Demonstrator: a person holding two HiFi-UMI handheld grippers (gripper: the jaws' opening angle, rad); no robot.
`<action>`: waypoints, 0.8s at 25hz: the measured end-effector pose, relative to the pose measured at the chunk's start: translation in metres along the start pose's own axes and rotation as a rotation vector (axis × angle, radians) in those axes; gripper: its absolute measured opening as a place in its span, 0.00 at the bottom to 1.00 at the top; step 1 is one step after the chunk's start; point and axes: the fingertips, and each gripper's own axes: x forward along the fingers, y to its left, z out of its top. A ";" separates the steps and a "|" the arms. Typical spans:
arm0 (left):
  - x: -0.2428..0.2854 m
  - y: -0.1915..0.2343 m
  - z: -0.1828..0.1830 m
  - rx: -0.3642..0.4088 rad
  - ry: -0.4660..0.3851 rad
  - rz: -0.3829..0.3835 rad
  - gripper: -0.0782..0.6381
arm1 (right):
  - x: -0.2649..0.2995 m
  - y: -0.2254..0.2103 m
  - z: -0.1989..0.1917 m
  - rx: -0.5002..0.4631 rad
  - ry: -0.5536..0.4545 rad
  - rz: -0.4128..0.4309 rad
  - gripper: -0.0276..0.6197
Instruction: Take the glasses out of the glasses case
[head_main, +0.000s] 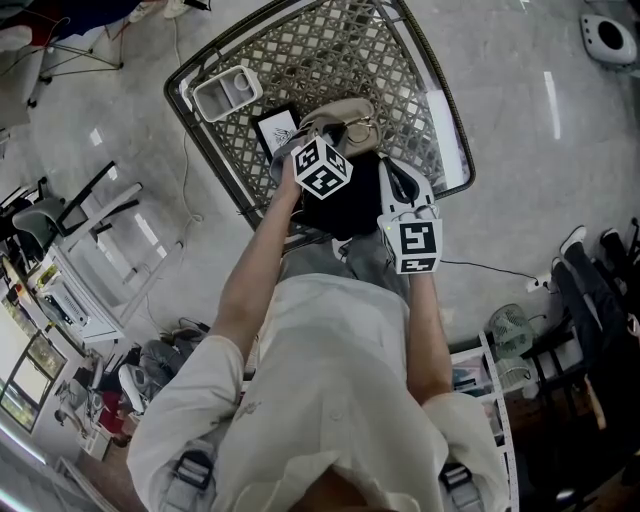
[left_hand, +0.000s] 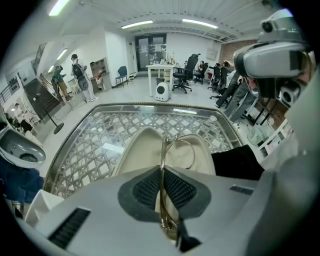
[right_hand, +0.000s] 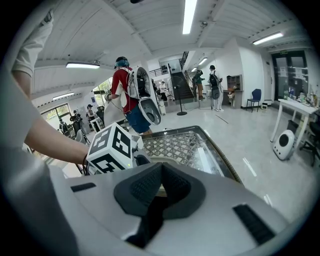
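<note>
The beige glasses case (head_main: 345, 112) lies open on the glass lattice table (head_main: 400, 70). In the left gripper view the case (left_hand: 140, 150) spreads just beyond my left gripper (left_hand: 162, 167), which is shut on the gold wire glasses (left_hand: 163, 147); one round rim curves out over the case lining. From above, the left gripper (head_main: 330, 140) sits at the case's near edge. A black flap or cloth (head_main: 350, 200) lies between the two grippers. My right gripper (right_hand: 161, 175) is shut with a black strip running between its pads; its marker cube (head_main: 415, 245) is nearer the person.
A white tray (head_main: 228, 90) and a black-framed card (head_main: 277, 128) sit on the table's left part. The table's metal rim (head_main: 455, 130) runs close on the right. Chairs, shelves and cables stand on the floor around; people stand far off.
</note>
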 end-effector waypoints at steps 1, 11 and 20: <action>-0.001 0.000 0.000 0.000 -0.003 0.000 0.15 | 0.000 0.000 0.000 -0.001 -0.001 -0.001 0.05; -0.023 0.002 0.016 -0.011 -0.072 0.019 0.15 | -0.008 0.006 0.007 -0.015 -0.017 -0.016 0.05; -0.055 0.007 0.034 -0.021 -0.153 0.053 0.15 | -0.018 0.016 0.022 -0.045 -0.056 -0.028 0.05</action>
